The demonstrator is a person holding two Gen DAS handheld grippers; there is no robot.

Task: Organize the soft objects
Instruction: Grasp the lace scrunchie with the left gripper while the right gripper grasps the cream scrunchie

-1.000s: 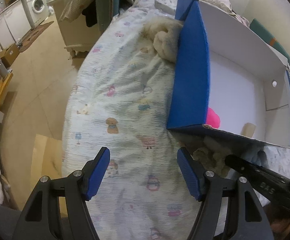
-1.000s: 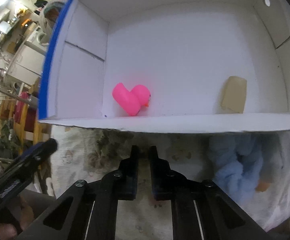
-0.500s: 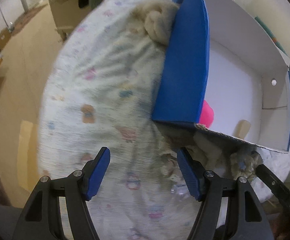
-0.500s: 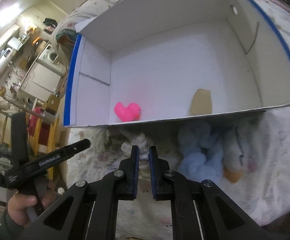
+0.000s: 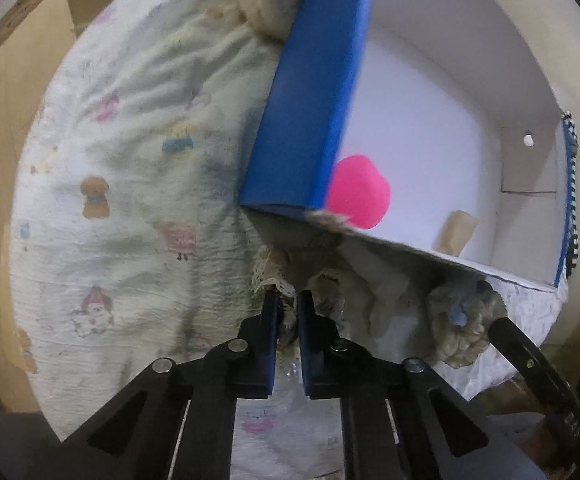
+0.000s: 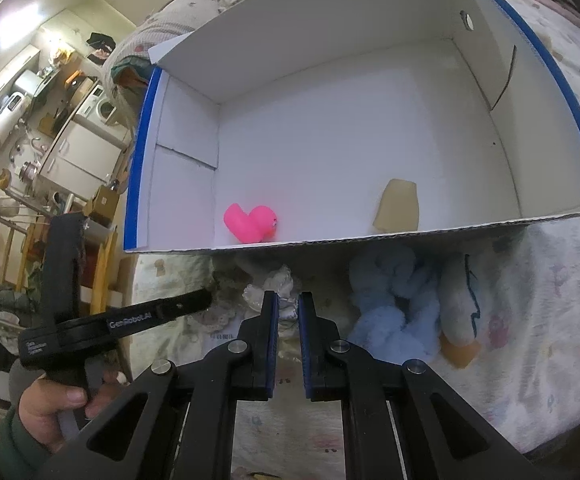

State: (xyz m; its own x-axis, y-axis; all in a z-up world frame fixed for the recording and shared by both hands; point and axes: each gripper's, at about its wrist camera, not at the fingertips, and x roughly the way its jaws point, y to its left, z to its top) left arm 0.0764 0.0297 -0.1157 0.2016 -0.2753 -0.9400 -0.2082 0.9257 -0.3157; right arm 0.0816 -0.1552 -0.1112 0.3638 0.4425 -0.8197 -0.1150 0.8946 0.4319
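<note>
Lace cloth (image 5: 273, 280) | crumpled, no clear axis | left claw (image 5: 287, 300) pinching it

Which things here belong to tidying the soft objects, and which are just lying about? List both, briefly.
For the job:
- white box
- pink toy inside it
- lacy cloth
- blue fluffy toy
- white plush
- cream fluffy bundle

Lying about:
- patterned bedsheet
- washing machine
- tan patch on the box floor

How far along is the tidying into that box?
Done: only a pink toy lies in the box. In hand: the left gripper has just closed on a lacy cloth. Left: the blue plush and cream plush outside.
</note>
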